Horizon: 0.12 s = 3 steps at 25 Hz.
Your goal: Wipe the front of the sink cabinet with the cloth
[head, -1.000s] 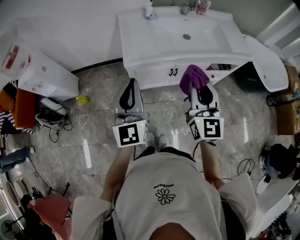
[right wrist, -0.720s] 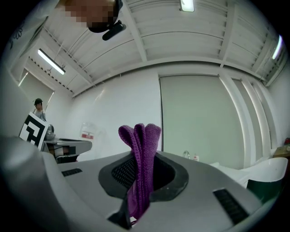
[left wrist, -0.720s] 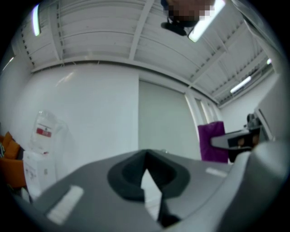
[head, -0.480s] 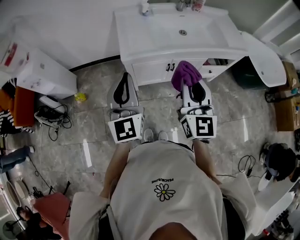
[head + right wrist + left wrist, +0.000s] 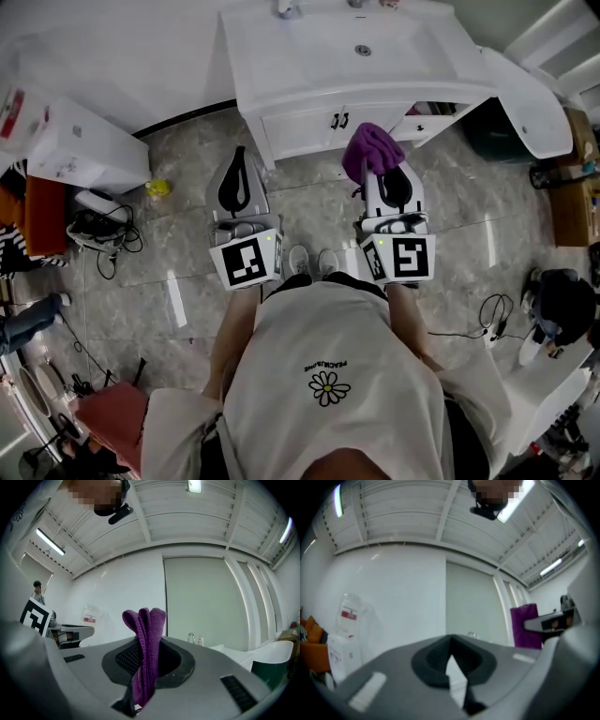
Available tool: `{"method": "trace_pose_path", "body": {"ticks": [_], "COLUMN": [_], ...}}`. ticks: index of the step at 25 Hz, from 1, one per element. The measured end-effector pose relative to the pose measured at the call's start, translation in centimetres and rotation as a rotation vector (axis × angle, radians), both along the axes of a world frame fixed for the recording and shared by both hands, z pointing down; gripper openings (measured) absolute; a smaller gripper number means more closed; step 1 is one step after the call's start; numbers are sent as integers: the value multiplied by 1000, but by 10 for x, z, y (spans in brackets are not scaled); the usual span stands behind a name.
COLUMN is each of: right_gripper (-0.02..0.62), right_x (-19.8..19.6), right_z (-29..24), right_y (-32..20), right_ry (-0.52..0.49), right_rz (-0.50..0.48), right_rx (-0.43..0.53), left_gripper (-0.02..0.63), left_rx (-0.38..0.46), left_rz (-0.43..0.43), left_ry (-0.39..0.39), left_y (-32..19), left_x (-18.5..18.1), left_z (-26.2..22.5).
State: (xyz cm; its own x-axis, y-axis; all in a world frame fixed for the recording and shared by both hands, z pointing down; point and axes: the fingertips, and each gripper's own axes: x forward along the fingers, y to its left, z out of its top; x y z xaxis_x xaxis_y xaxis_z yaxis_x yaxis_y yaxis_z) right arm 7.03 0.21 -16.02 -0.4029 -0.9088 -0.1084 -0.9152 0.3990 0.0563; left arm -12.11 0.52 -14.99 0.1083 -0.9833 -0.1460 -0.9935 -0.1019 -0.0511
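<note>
Cloth: the purple cloth is pinched, folded, between the jaws of the right gripper, with its bunched end left standing past the tips, so that a soft pad is offered toward the cabinet.
Cloth position: in the head view the cloth is seen just in front of the sink cabinet front, right of the door handles; whether it touches cannot be told.
Right gripper: it is pointed at the cabinet, presumably so the cloth can be pressed flat on the panel.
Left gripper: its jaws are pressed together on nothing, and it is held beside the right one, clear of the wiping path.
Left gripper view: only the closed left gripper, a white wall and the ceiling are shown.
Change from earlier: a second ago the cloth overlapped the cabinet's lower edge; now it is seen mostly against the floor, and the cabinet lies higher in the head view.
Judgement: the wipe seems paused or between strokes.
</note>
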Motion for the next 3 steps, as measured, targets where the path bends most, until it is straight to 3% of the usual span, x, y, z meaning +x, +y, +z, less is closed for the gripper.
{"method": "trace_pose_path", "body": {"ticks": [3], "right_gripper": [54], "right_x": [-5], "right_z": [8], "right_y": [3], "right_ry": [12], "right_rz": [-7], "right_rx": [-14], "left_gripper": [5], "left_rx": [-14], "left_rz": [-2], "left_ry": [3], "left_y": [-1], "left_x": [-4], "left_z": [10]}}
